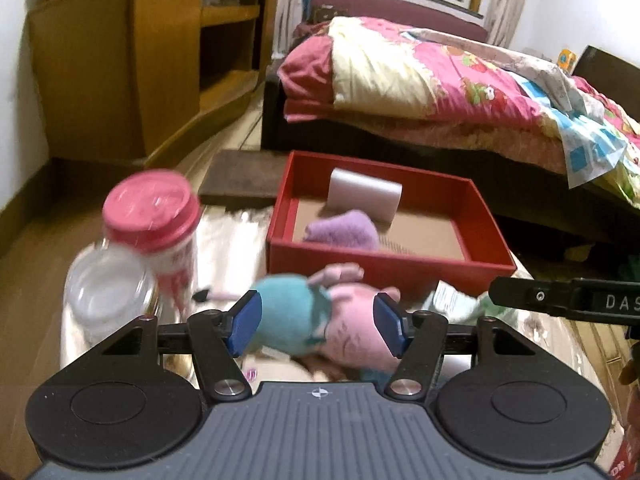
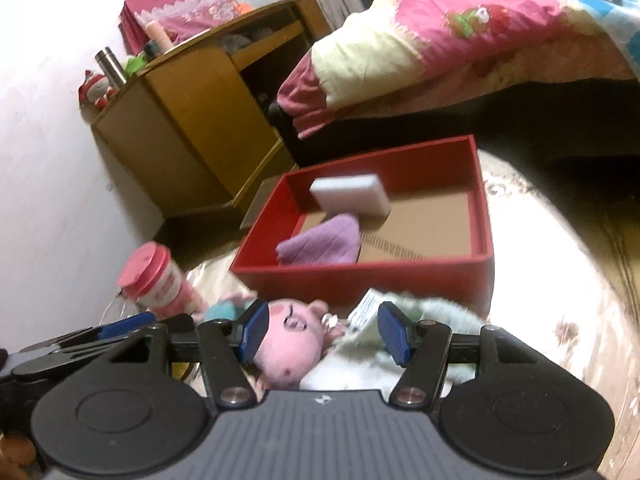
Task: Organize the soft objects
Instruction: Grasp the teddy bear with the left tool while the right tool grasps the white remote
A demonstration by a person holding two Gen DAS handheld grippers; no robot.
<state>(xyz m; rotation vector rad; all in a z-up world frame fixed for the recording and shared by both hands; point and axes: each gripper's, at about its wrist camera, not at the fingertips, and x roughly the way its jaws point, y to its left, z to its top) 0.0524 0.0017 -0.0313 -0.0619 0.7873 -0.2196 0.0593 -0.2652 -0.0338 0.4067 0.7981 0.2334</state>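
Pink-and-teal plush toy (image 1: 320, 320) is lying on the pale patterned cloth (image 2: 540, 264), just in front of the red box (image 1: 384, 268), not yet inside. Left gripper (image 1: 318, 324) is hovering with jaws standing wide either side of the plush; pads don't look to be pressing it. Right gripper (image 2: 320, 334) is sitting partly open over the plush head and a pale green fuzzy item (image 2: 436, 312), gripping nothing that I can tell.

Progress: partly done. Purple fluffy cloth (image 1: 344, 230) and white sponge block (image 1: 364, 194) are already lying in the box; plush and green item are left.

Textures: plush soft, rounded; box rigid, cardboard floor. Pink-lidded jar (image 1: 154, 220) and clear plastic container (image 1: 108, 296) nearby are hard, likely not for sorting.
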